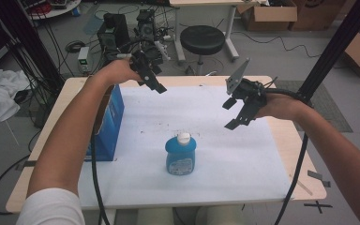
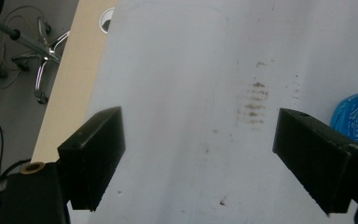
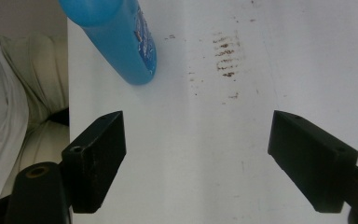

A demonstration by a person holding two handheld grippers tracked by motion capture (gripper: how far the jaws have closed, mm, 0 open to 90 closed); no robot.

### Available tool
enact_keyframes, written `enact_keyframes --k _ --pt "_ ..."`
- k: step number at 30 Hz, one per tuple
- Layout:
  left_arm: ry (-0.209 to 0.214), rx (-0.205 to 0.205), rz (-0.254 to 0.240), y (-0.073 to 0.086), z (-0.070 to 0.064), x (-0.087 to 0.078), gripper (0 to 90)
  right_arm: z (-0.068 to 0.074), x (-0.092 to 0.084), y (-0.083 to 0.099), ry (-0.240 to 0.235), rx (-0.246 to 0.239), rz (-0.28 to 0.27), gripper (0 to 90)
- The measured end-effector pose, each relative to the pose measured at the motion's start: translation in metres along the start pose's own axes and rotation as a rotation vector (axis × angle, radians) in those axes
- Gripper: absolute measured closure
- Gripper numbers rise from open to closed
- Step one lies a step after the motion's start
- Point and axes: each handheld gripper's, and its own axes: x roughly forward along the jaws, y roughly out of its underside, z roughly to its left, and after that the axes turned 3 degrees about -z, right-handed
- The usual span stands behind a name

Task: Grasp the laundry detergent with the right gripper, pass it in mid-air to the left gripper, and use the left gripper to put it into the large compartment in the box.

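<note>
Blue bottle (image 1: 181, 156) stands upright on the white sheet (image 1: 225, 154) that covers most of the bench (image 1: 288, 136), toward the near-middle of it. White cap on top, pale label on the front face. Nothing touches it.

Left tongs (image 1: 153, 80) held above the far left part of the sheet, well apart from the bottle, jaws pointing down and inward. In the left gripper view the two black jaws stand wide apart with bare sheet between them; a corner of the bottle (image 2: 356, 116) with printed label shows at the right edge, beyond the right-hand jaw. Faint brown smudges (image 2: 255, 100) mark the sheet between the jaws. The bench's pale wooden edge (image 2: 72, 70) and the legs of a stool base (image 2: 42, 51) on the floor show at upper left.

Right tongs (image 1: 235, 115) held above the sheet to the right of and beyond the bottle, nearer to it than the left pair but clear of it. A grey three-cornered plate (image 1: 236, 77) rises from the top. In the right gripper view the jaws are also wide apart and hold nothing; the bottle (image 3: 116, 37) stands at upper left, apart from the jaws, and the same kind of brown smudges (image 3: 224, 53) lie to its right.

A blue carton (image 1: 108, 124) stands at the bench's left side, partly behind the person's left forearm (image 1: 70, 140). A black round stool (image 1: 202, 40) sits on the floor beyond the bench.
</note>
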Motion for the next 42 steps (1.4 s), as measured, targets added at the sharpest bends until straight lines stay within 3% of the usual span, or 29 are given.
enact_keyframes --k 7,12,17,35,42 --pt "0.015 0.002 0.004 0.005 -0.002 0.009 17.5 0.013 0.009 0.001 -0.008 -0.02 -0.038 18.3" --pt "0.013 -0.007 -0.008 0.007 -0.003 0.01 17.5 0.03 0.017 -0.001 -0.019 -0.043 -0.101 18.4" --pt "0.012 0.001 -0.014 0.009 -0.006 0.013 17.6 0.036 0.025 0.003 -0.032 -0.032 -0.162 18.1" --pt "0.018 0.006 -0.019 0.012 -0.012 0.02 17.7 0.055 0.055 0.014 -0.039 -0.038 -0.216 18.0" --pt "0.022 0.001 -0.022 0.016 -0.013 0.022 17.7 0.061 0.067 0.018 -0.033 -0.039 -0.262 18.0"
